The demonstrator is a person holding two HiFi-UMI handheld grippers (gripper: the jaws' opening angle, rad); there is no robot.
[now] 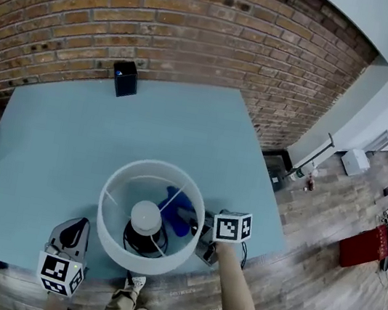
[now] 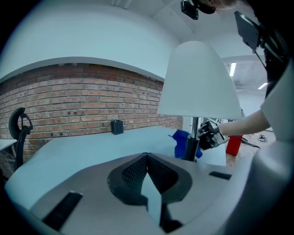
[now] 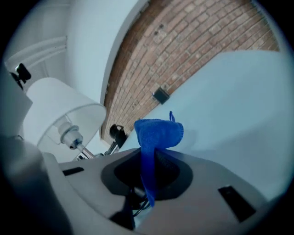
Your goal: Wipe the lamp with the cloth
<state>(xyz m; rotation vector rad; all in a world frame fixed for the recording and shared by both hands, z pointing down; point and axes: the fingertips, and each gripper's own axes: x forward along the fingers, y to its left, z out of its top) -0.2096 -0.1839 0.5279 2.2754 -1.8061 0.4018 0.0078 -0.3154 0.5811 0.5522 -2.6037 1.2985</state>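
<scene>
Head view puts the lamp (image 1: pixel 145 217) between the two tools at the near edge of the table (image 1: pixel 58 128). The left gripper (image 1: pixel 72 230) sits just off one side of the white shade and the right gripper (image 1: pixel 199 231) just off the other.

The right gripper is clenched on the blue cloth (image 3: pixel 156 133). The cloth rises out of the jaws and flops forward, so a loose fold of fabric leads the tool, which suits rubbing a surface. From this gripper the lamp lies close on its left, with the shade's underside and bulb socket showing. The tool is held low, beside the stem and under the shade, so I judge the cloth is aimed at the stem or base rather than the shade.

The left gripper's jaws are closed together on nothing. The lamp stands ahead and to its right, apart from it. It is probably kept near to steady the lamp if the wiping pushes it.

A small black box (image 1: pixel 125 78) stands well beyond both grippers.
</scene>
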